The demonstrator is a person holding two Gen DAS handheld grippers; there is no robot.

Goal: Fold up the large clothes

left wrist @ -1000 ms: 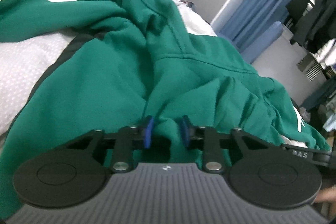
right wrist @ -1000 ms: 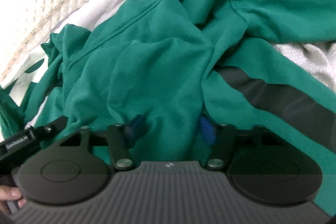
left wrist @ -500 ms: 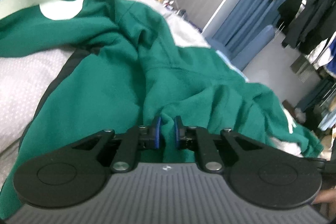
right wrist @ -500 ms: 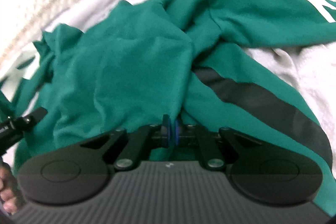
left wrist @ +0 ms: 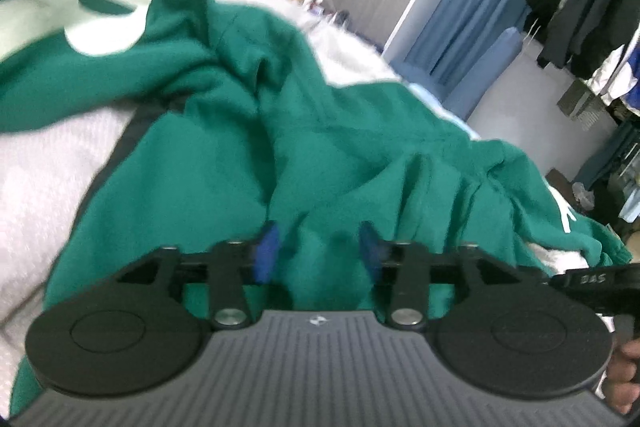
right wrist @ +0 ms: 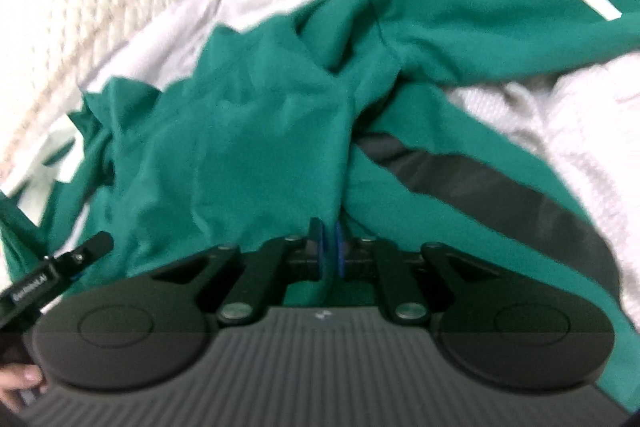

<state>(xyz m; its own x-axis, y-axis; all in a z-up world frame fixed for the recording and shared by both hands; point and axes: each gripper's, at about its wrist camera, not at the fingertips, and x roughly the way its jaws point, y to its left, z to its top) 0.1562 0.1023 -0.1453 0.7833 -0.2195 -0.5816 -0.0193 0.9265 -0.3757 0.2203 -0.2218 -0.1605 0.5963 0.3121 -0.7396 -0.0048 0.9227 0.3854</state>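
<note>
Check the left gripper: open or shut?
Open. The left gripper has its blue pads spread apart, with the green sweatshirt bunched between them.

My bed (left wrist: 36, 195) is covered with a pale, dotted bedspread (right wrist: 568, 131). A rumpled green garment (left wrist: 224, 163) lies straight on it, spread across most of the cover, with a dark stripe (right wrist: 500, 183) along one part and white markings (left wrist: 100, 39) at the far end. Behind the bed stands a quilted cream headboard (right wrist: 80, 7).
</note>
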